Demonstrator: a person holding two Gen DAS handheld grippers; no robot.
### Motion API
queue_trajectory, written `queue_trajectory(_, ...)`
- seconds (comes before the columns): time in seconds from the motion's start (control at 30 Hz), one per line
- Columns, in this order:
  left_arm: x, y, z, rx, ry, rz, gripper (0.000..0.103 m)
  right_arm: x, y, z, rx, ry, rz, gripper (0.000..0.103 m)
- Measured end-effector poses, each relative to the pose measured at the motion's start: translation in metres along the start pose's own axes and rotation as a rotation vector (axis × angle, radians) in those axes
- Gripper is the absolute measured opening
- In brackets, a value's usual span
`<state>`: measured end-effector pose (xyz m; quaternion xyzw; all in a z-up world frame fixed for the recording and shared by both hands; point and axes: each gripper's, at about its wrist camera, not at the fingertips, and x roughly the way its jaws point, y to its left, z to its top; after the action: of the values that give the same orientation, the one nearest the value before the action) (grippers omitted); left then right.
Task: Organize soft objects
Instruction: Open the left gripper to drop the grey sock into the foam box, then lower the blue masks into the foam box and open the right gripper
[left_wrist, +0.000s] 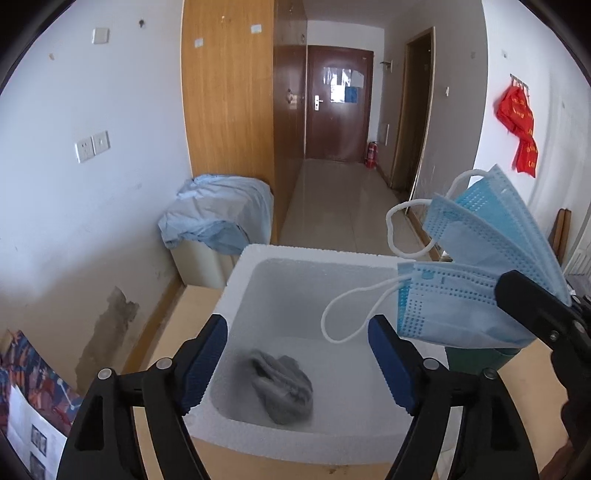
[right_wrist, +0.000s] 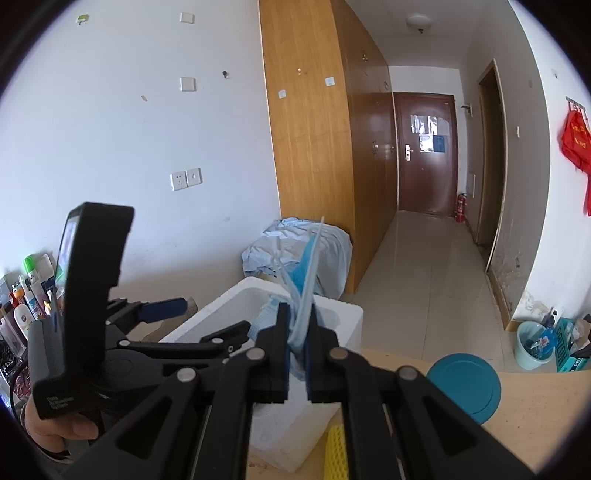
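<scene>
A white foam box (left_wrist: 240, 288) stands on the wooden table, and a crumpled grey cloth (left_wrist: 282, 386) lies on its floor. My left gripper (left_wrist: 295, 332) hovers open over the box's near rim, with nothing between its blue pads (left_wrist: 207, 354). The grey cloth lies below and between them. Several blue face masks (left_wrist: 480, 295) with white ear loops fan out over the box's right rim. My right gripper (right_wrist: 297, 332) is shut on the face masks (right_wrist: 306, 288) at their lower edge. In the right wrist view the left gripper (right_wrist: 199, 319) sits to the left, over the foam box (right_wrist: 340, 314).
A teal round lid (right_wrist: 463, 386) and a yellow mesh piece (right_wrist: 336, 454) lie on the table to the box's right. A blue sheet (left_wrist: 218, 218) drapes a bin behind the box. Bottles (right_wrist: 26, 295) crowd the far left. A floor bin (right_wrist: 532, 343) stands at the right.
</scene>
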<state>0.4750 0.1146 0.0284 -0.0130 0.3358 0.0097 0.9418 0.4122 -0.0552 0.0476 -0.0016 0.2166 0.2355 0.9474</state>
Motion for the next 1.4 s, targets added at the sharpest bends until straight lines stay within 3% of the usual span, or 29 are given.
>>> queue_trajectory(0.3,-0.009,0.01,0.004,0.008,-0.01,0.034,0.09,0.004,-0.003,-0.002,0.0,0.012,0.004,0.008)
queue_trajectory(0.7,-0.022,0.026,0.003,-0.007,-0.035,0.111,0.091,0.031,0.003,-0.007,-0.017,0.078,0.032,0.008)
queue_trajectory(1.13,-0.025,0.04,0.007,-0.048,-0.043,0.126,0.091,0.053,0.007,-0.017,-0.015,0.169,0.072,0.009)
queue_trajectory(1.27,-0.023,0.038,0.007,-0.047,-0.035,0.128,0.091,0.054,0.009,-0.017,-0.017,0.17,0.068,0.015)
queue_trajectory(1.33,-0.024,0.038,0.007,-0.045,-0.036,0.125,0.091,0.053,0.011,-0.016,-0.024,0.164,0.056,0.029)
queue_trajectory(1.4,-0.025,0.038,0.008,-0.045,-0.038,0.125,0.091,0.052,0.011,-0.017,-0.027,0.159,0.058,0.035)
